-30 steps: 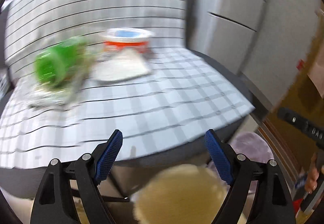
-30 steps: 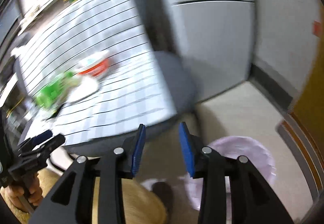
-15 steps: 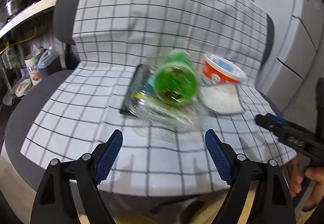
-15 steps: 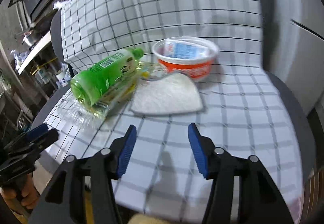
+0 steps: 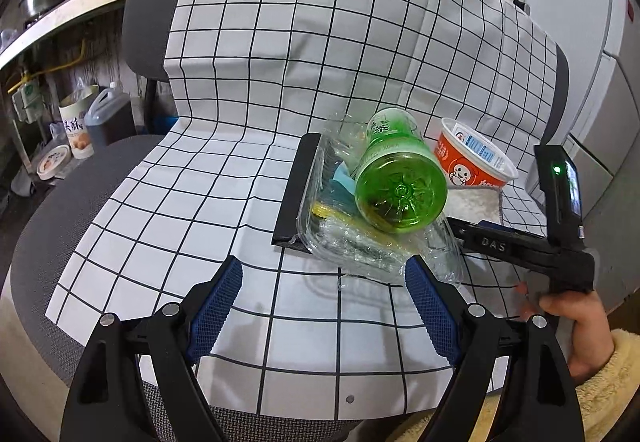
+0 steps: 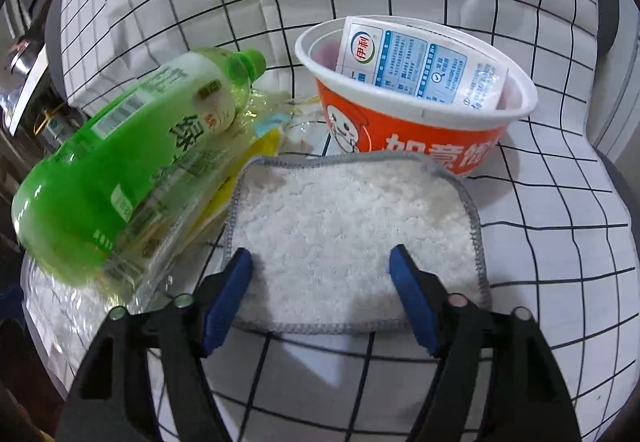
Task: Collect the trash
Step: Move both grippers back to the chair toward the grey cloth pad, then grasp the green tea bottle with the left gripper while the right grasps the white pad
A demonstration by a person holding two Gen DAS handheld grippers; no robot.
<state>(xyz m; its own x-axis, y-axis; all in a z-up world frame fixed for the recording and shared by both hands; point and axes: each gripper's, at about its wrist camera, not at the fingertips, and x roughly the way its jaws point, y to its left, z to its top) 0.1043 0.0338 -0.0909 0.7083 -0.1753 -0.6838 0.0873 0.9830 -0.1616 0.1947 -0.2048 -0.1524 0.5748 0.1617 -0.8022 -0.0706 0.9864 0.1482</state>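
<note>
A green plastic bottle (image 5: 400, 178) lies on a clear plastic tray with wrappers (image 5: 344, 238) on a checked cloth. It also shows in the right wrist view (image 6: 120, 170). An orange instant-noodle bowl (image 6: 412, 122) holds a white and blue packet (image 6: 420, 70). A white cloth with grey edging (image 6: 352, 234) lies in front of the bowl. My left gripper (image 5: 322, 294) is open, just short of the clear tray. My right gripper (image 6: 322, 274) is open, with its fingertips over the near edge of the white cloth. It also shows in the left wrist view (image 5: 480, 230).
The checked cloth (image 5: 240, 170) covers a grey chair seat and backrest. A flat black item (image 5: 296, 190) lies under the tray's left side. A shelf with jars and a jug (image 5: 108, 114) stands at the left. A white fridge (image 5: 608, 102) stands at the right.
Both grippers have swung from the floor and chair edge up to the trash on the seat and closed in on it. The right gripper's jaws have opened wider.
</note>
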